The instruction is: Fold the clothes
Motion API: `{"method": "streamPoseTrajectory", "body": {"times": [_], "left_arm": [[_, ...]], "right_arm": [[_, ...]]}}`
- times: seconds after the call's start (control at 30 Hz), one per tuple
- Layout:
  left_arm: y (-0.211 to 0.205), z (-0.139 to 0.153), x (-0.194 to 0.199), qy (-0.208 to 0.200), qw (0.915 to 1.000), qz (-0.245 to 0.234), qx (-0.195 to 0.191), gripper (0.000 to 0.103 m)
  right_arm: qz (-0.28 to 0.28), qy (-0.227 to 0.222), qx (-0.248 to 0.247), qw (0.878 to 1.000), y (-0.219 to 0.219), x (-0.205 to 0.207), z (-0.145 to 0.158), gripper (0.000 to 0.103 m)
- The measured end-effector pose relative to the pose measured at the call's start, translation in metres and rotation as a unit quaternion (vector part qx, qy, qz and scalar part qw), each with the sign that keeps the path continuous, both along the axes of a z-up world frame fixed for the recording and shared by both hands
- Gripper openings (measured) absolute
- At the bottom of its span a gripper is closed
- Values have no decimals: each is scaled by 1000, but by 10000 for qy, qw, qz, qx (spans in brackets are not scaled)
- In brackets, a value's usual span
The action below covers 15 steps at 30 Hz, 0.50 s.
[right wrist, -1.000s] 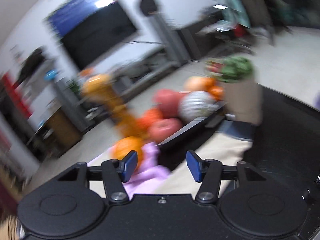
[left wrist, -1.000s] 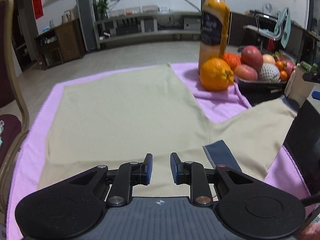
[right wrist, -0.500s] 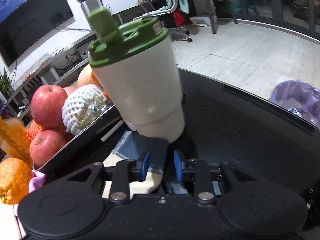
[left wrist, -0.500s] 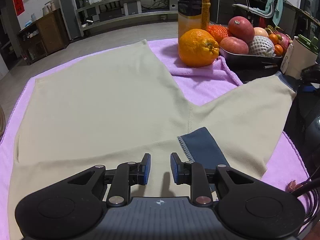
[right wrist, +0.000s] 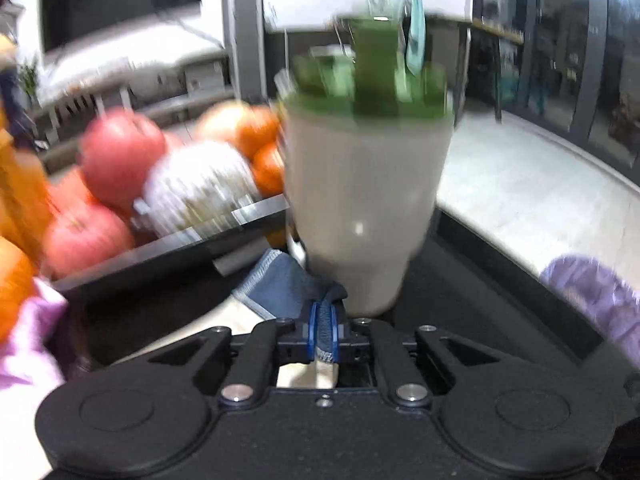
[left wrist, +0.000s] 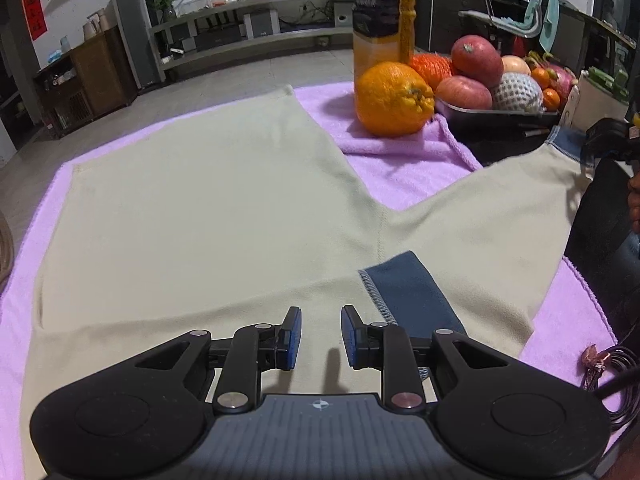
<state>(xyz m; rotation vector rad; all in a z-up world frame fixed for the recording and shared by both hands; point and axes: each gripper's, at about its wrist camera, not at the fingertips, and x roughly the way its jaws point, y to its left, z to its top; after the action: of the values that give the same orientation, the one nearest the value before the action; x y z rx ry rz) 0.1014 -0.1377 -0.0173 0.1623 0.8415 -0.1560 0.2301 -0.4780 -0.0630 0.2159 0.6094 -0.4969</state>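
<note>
The right gripper (right wrist: 323,338) is closing its 2 blue-padded jaws on the blue-grey cuff (right wrist: 288,286) at the end of a sleeve of the beige long-sleeved fabric garment (left wrist: 200,208); the cuff's stitched edge is pinched between the pads, with a strip of beige cloth showing beneath them. Just beyond that grip stands a cream tumbler with a green lid (right wrist: 364,208), upright on the dark tabletop (right wrist: 480,312), its base just beside the cuff. To the left of the tumbler sits a metal tray of fruit (right wrist: 192,240) with red apples, oranges and a fruit in white foam netting; this view is blurred.

The left gripper (left wrist: 320,336) has its 2 jaws a little apart with nothing between the pads, over the near part of the garment. Just to the right of its fingertips lies the second blue-grey cuff (left wrist: 408,292), folded in onto the beige cloth. The garment is spread flat on a lilac towel (left wrist: 400,160), its other sleeve stretching to the right towards the right gripper. Farther off on the towel sit a large orange (left wrist: 394,100) and, behind it, a tall bottle of orange juice (left wrist: 380,20).
</note>
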Motion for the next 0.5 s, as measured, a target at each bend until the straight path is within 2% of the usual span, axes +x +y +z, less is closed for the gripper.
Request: {"method": "streamPoseTrajectory", "body": {"times": [0.1,0.2,0.27,0.4,0.5], "left_arm": [[15,18,-14,-214,9998,48,-43,24],[38,34,-32,-417,9991,107,-19,24],[58,44,-44,-495,9986,166,-52,24],[113,62,-67,-654,9972,351,-70,24],[159,71,-77,-683,9961,544,-121,24]], "right_arm": [[331,-729,92,9967,28,-30,45,7],[601,-1430,401,9871,63,-70,91,7],[829,-1728,565,9798,90,-101,118,7],[1329,-1928,802,9689,149,-143,154,7],[1717,-1731,1071,9639,195,-159,162,7]]}}
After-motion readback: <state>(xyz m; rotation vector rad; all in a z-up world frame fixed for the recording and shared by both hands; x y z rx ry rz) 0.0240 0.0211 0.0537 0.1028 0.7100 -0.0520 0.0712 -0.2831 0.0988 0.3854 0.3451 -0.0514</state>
